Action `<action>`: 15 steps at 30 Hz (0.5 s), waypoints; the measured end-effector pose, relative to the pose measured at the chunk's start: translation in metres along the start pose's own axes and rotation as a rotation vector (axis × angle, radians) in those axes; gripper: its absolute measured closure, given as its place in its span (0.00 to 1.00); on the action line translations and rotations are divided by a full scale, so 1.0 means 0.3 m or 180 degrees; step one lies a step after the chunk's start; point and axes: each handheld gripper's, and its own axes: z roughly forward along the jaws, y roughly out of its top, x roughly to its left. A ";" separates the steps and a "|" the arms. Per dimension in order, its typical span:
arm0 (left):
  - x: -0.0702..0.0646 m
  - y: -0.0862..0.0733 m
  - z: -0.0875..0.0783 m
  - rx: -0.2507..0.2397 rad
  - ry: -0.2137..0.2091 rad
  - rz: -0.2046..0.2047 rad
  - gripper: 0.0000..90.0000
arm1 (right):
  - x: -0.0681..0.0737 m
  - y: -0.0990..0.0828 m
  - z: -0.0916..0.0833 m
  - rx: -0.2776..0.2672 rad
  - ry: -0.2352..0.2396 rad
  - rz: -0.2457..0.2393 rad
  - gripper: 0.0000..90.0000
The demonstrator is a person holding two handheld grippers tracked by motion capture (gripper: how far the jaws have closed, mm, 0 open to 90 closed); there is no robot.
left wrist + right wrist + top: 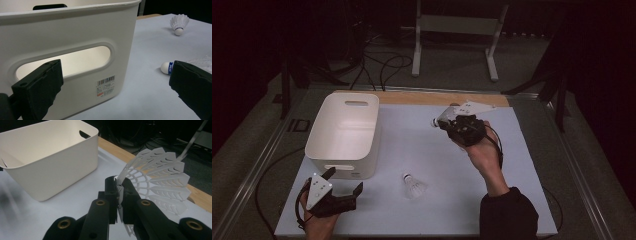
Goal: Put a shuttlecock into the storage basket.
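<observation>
- The right gripper (119, 195) has its jaws pressed on the skirt of a shuttlecock (160, 177), pinching the thin white lattice edge between them; the fan of the skirt spreads up and to the right of the jaws
- In the high view this gripper (447, 121) is lifted over the far part of the mat (437, 150), with the cork of its shuttlecock (435, 122) poking out toward the bin (344, 132)
- Ahead and left of the right jaws stands the bin (50, 162), its rim well apart from them, with bare mat between
- Beyond the right jaws the mat ends at a wooden strip (112, 148), and dark floor lies past that
- The left gripper (343, 187) has its jaws spread wide with nothing between them; it sits low at the near end of the bin
- The left gripper view brings up what the high view blurs: the left jaw sits just before the bin's handle slot (65, 60), and a barcode label (105, 86) sits below it
- A second shuttlecock (413, 185) lies on the mat; its cork (167, 67) peeks out just beside the right jaw of the left gripper
- A third shuttlecock (179, 23) stands far off on open mat, ahead and to the right of the left jaws
</observation>
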 end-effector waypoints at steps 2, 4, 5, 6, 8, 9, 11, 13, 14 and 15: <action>0.000 0.000 0.000 -0.0002 -0.0001 -0.0002 0.00 | 0.002 0.003 0.004 -0.0001 0.0012 0.0008 0.95; 0.000 0.000 0.000 0.0000 -0.0001 0.0001 0.00 | 0.003 0.006 0.008 -0.0003 0.0030 -0.0001 0.95; 0.000 0.000 0.000 0.0000 -0.0001 0.0001 0.00 | 0.004 0.008 0.010 -0.0002 0.0033 -0.0005 0.95; 0.000 0.000 0.000 0.0000 -0.0001 0.0001 0.00 | 0.005 0.010 0.012 0.0003 0.0030 -0.0009 0.95; 0.000 0.000 0.000 -0.0002 -0.0002 -0.0001 0.00 | 0.008 0.014 0.016 -0.0010 0.0042 -0.0009 0.95; 0.000 0.000 0.000 -0.0002 -0.0003 0.0000 0.00 | 0.009 0.016 0.018 -0.0013 0.0045 -0.0005 0.95; 0.000 0.000 0.000 -0.0002 -0.0002 0.0000 0.00 | 0.011 0.021 0.021 -0.0016 0.0058 -0.0004 0.95; 0.000 0.000 0.000 -0.0003 -0.0004 -0.0001 0.00 | 0.013 0.025 0.025 -0.0019 0.0065 -0.0009 0.95; 0.000 0.000 0.000 -0.0002 -0.0002 -0.0001 0.00 | 0.014 0.026 0.027 -0.0021 0.0072 -0.0010 0.95; 0.000 0.000 0.000 -0.0003 -0.0002 0.0000 0.00 | 0.016 0.028 0.029 -0.0033 0.0080 0.0004 0.95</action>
